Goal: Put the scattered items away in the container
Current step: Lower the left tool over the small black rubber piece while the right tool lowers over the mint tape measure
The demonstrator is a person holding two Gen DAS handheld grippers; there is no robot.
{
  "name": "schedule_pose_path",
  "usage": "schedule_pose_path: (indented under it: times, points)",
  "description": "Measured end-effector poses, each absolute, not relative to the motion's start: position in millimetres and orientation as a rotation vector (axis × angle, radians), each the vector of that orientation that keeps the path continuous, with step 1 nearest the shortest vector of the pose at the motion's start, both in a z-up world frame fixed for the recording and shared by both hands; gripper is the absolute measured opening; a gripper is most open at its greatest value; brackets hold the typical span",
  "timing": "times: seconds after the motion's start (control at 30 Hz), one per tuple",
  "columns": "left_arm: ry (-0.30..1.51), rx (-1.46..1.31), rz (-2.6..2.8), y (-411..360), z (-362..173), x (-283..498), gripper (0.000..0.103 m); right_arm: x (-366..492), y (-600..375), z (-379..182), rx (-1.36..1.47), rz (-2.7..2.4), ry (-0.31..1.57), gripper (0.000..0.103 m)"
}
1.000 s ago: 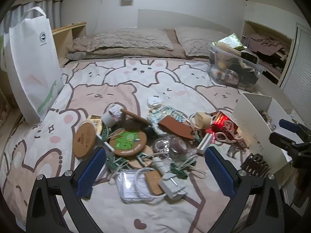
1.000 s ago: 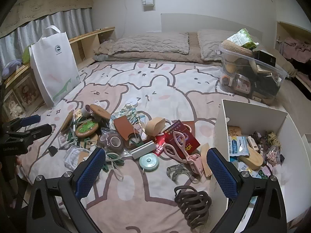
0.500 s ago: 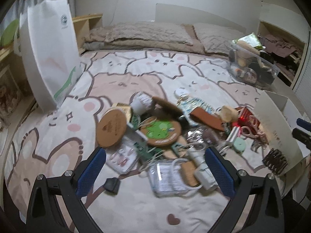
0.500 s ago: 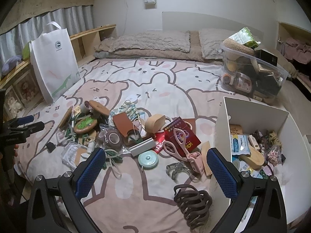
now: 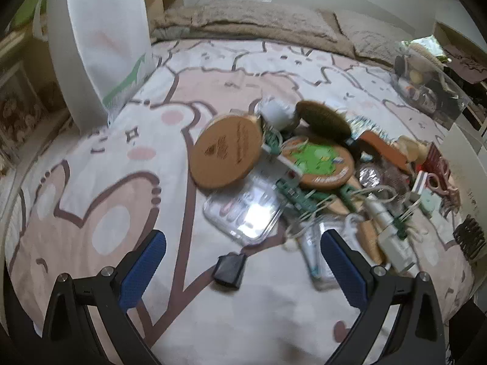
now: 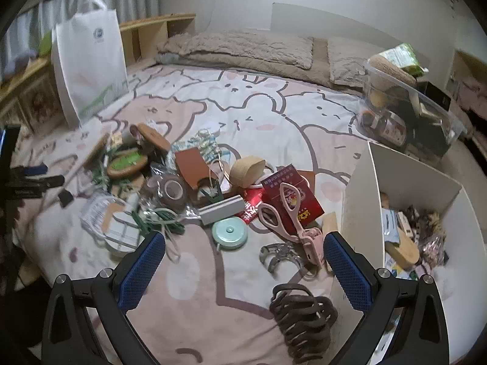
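A heap of small items lies on the bed. My left gripper [image 5: 243, 261] is open and empty, low over a small black block [image 5: 229, 270] between its fingers. Beyond it lie a clear plastic case [image 5: 243, 210], a round cork coaster [image 5: 226, 151] and a green-faced coaster [image 5: 318, 164]. My right gripper [image 6: 245, 261] is open and empty above a mint round tape measure [image 6: 229, 232], pink scissors [image 6: 289, 222], a silver clip [image 6: 281, 255] and a brown hair claw [image 6: 303, 316]. The white box [image 6: 359, 213], holding several items, stands to its right.
A white tote bag [image 5: 100, 39] stands at the bed's left edge. A clear bin [image 6: 411, 121] full of things sits at the back right. Pillows [image 6: 240, 45] lie at the head. The left gripper shows in the right wrist view [image 6: 33, 178] at far left.
My left gripper has moved left and down toward the bed, closing in on the black block and clear case. My right gripper has barely moved.
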State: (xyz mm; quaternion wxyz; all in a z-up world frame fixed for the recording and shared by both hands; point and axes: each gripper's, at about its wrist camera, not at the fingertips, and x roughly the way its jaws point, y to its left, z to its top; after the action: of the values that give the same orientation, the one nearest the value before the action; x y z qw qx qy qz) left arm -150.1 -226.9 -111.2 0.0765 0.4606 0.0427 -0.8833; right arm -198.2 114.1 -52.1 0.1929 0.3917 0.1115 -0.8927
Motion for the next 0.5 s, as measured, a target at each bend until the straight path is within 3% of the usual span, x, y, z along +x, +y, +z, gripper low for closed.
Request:
schedule_pose_path:
  times: [0.2,0.5]
  points:
    - [0.185,1.407,-2.62,-241,-129,-145,0.102,-205,101,-73,1.123,-2.471,0.441,0.103]
    - [0.193,1.442,-2.578,-249,-152,-146,0.102,-220,95,-102,1.261,-2.4,0.336,0.103]
